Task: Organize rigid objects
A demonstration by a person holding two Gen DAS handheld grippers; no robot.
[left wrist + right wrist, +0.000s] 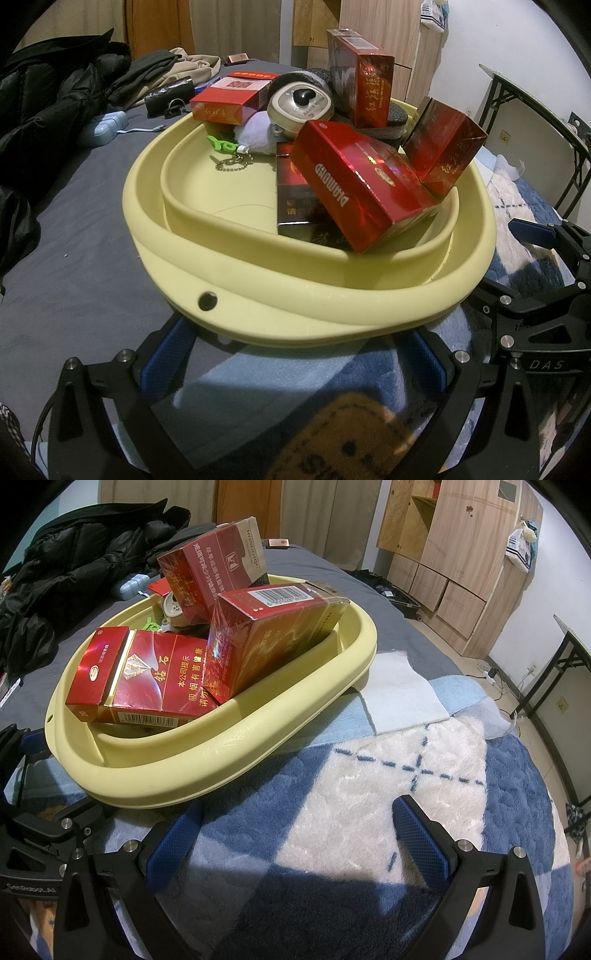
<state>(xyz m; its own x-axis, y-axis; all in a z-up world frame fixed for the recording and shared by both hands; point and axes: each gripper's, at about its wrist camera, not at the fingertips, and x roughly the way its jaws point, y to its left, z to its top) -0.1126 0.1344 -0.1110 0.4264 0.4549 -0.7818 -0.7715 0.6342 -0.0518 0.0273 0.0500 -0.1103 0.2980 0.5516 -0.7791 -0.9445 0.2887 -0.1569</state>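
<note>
You are facing the yellow basin (258, 295) at frame centre, heaped with light, stiff, slippery-wrapped red cartons (364, 188), while both the left gripper (295, 343) and right gripper (295, 827) are gaping empty; grip cartons across broad faces.

Pale yellow basin (258, 295) on bed, piled with red cigarette packs. DIAMOND pack (364, 188) tilted on top of dark pack (295, 201); another red pack (443, 142) leans on far right rim. Beige round case (299, 107), green tag (221, 144), bead chain (234, 162) inside. Left gripper (291, 354) jaws spread wide, just under near rim. Right gripper (546, 280) at right edge. Black jacket (55, 96) at left.
</note>
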